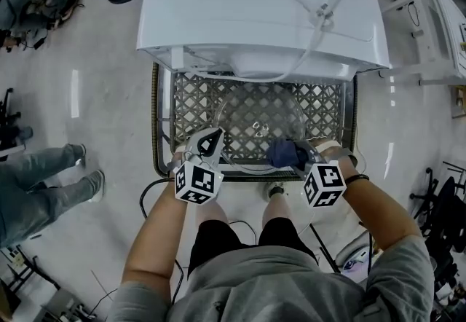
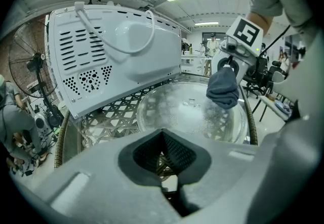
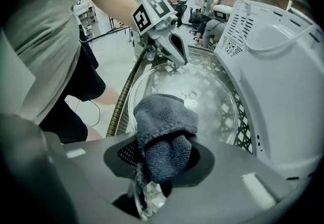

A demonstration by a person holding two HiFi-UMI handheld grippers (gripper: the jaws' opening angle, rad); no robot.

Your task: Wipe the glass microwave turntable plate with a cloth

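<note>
Grey T-shirt [image 1: 277, 285], black shorts [image 1: 218, 237], dark wristband [image 1: 357, 179]; left tongs [image 1: 210, 143] and right tongs [image 1: 309, 156] carry marker cubes [image 1: 196, 183].

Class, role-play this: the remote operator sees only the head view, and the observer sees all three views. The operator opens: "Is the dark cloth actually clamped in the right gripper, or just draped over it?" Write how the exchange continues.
Observer: Clamped. Its own view shows the right gripper shut on the cloth, with a bunched fold bulging out past the pads.
Operator: And the left gripper?
Observer: Its own view shows the left gripper with its jaws together and nothing between them.
Operator: Does the plate look clean?
Observer: Not yet, it seems. The left gripper view shows fine specks on the turntable plate, just below the cloth.
</note>
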